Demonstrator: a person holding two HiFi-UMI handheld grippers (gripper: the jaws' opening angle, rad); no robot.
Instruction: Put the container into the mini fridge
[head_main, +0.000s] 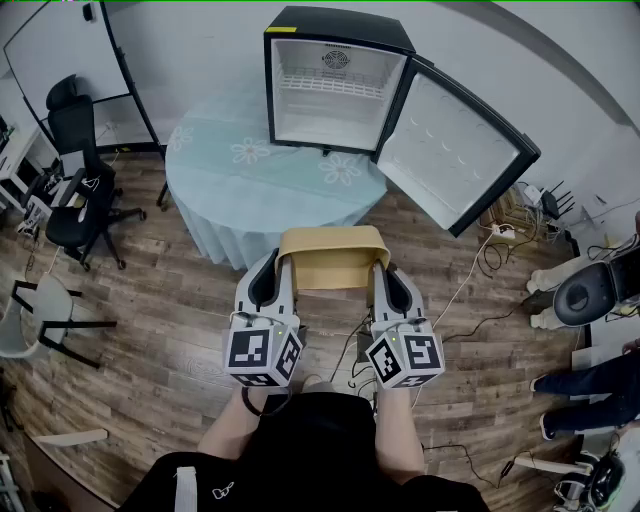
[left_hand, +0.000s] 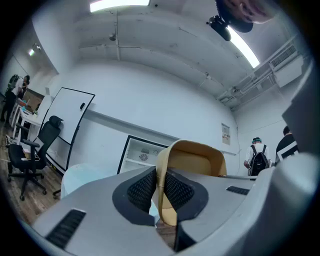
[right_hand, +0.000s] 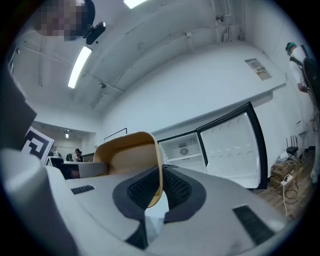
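Tan container (head_main: 331, 258) hangs well short of the open mini fridge (head_main: 335, 95), my left gripper (head_main: 281, 268) and right gripper (head_main: 380, 270) each pinching a side wall. I should carry it level and straight in.

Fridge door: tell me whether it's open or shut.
Open. The fridge door stands swung wide to the right, leaving the white inside of the fridge exposed.

Walls (head_main: 200, 60) pale grey-white, plain. Floor (head_main: 150, 330) of brown wood planks in mixed tones. Round worktop (head_main: 230, 190) near the back wall, under a pale cloth with flower prints. Whiteboard (head_main: 60, 50) in a black frame at far left, with a black office chair (head_main: 72, 125) just before it and a lighter chair (head_main: 20, 325) nearer. Cables (head_main: 488, 252) lie loose on the floor at right. Strip lights (left_hand: 120, 5) on the ceiling.
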